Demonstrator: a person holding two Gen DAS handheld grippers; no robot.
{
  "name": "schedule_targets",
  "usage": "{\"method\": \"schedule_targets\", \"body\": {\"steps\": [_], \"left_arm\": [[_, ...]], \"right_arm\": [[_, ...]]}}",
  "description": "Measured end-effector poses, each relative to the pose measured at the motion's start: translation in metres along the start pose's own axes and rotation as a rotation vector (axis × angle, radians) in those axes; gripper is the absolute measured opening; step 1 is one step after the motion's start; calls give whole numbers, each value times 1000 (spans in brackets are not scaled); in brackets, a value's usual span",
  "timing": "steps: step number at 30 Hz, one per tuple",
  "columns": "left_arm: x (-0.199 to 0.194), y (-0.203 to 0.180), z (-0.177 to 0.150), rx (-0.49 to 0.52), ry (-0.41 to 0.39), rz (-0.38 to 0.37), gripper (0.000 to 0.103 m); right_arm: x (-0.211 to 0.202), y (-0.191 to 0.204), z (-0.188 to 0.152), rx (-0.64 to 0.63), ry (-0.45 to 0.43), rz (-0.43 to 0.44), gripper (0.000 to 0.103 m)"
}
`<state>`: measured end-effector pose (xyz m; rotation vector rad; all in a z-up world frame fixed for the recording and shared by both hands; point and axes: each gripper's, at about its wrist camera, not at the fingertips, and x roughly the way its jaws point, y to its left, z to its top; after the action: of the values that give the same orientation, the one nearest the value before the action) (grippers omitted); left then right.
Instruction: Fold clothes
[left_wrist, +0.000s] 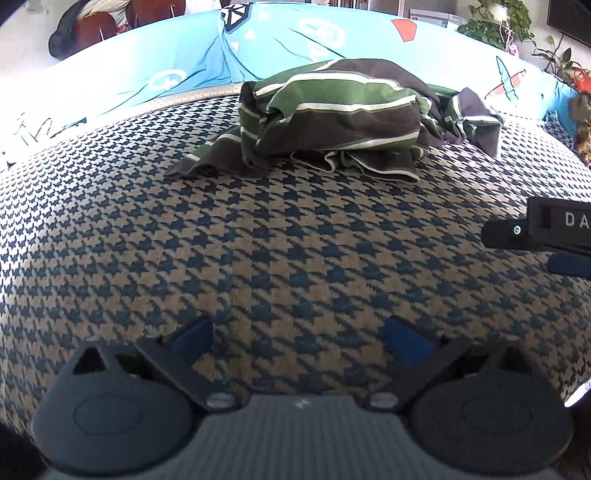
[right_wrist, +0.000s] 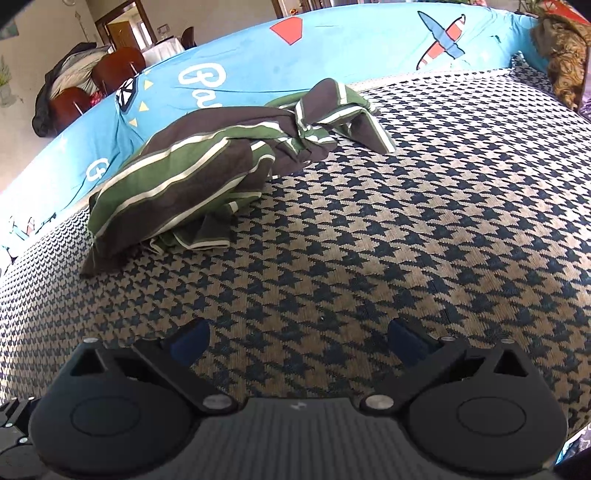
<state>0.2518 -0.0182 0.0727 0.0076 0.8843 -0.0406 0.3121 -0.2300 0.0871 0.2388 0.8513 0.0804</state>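
A crumpled garment (left_wrist: 343, 118) with green, brown and white stripes lies in a heap on the houndstooth cover (left_wrist: 295, 240), near its far edge. In the right wrist view the same garment (right_wrist: 207, 170) sits to the upper left, one end (right_wrist: 354, 118) trailing to the right. My left gripper (left_wrist: 299, 339) stands open over bare cover, well short of the heap, nothing between its blue pads (left_wrist: 195, 336). My right gripper (right_wrist: 299, 339) is open too, likewise over bare cover. Part of the right gripper (left_wrist: 543, 229) shows at the right edge of the left wrist view.
A light blue patterned backrest cover (left_wrist: 314, 37) rises behind the garment. Dark wooden chairs (right_wrist: 99, 77) with a coat stand beyond it at the left. Potted plants (left_wrist: 498, 22) and a brown patterned cushion (right_wrist: 565, 62) are at the far right.
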Motion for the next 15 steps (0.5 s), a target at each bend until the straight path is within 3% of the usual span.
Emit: {"method": "schedule_targets", "body": {"steps": [15], "left_arm": [[2, 7, 1, -64, -7, 16, 103]], "right_arm": [[-2, 6, -5, -104, -9, 29, 103]]}}
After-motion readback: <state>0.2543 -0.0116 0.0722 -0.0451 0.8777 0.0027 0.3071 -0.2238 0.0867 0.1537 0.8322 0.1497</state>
